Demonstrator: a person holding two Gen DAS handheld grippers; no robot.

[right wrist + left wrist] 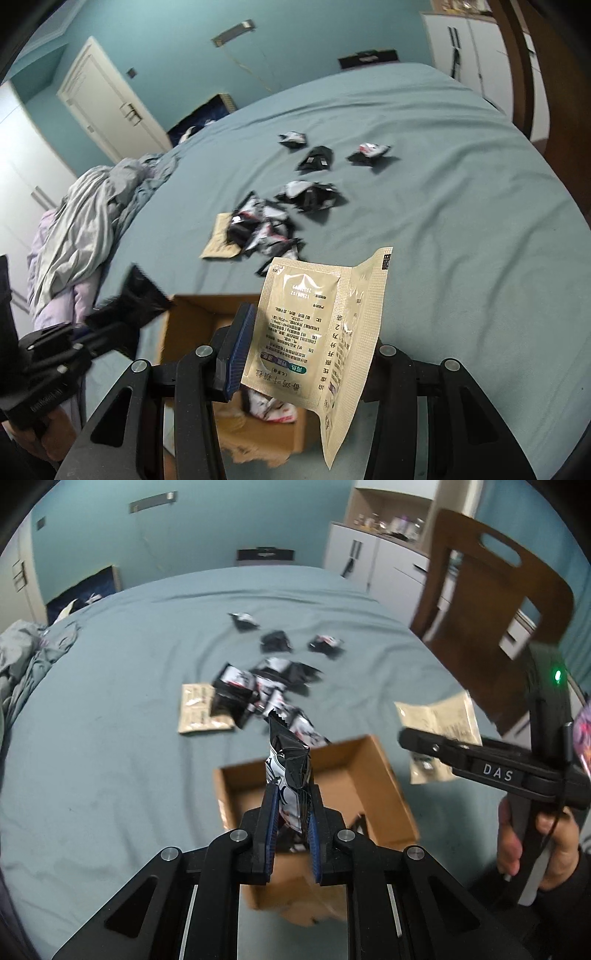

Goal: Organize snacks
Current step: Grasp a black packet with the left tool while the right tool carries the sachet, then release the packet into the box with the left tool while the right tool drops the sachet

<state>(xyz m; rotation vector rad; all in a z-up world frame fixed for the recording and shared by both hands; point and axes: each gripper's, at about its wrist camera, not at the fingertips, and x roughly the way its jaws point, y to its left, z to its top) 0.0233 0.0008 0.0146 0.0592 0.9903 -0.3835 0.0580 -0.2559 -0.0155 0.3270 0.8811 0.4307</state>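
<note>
My left gripper [293, 794] is shut on a black-and-white snack packet [288, 760], which stands upright above an open cardboard box [380, 786] on the bed. Past the box lies a pile of similar packets [266, 690] with a beige sachet [195, 709] beside it. My right gripper [306, 343] is shut on another beige sachet [317, 325]; only its blue-padded left finger [240, 332] shows. That sachet hangs over the box [192, 325], where a red-and-white packet [273, 406] lies. The left gripper [107, 317] is blurred at the left with its black packet [142, 295].
The bed has a blue-grey sheet [92, 757]. Crumpled bedding [85, 221] is heaped along its left side. A brown wooden chair [491, 602] stands at the right edge, with white cabinets [369, 565] behind it. Three loose packets [317, 158] lie farther out.
</note>
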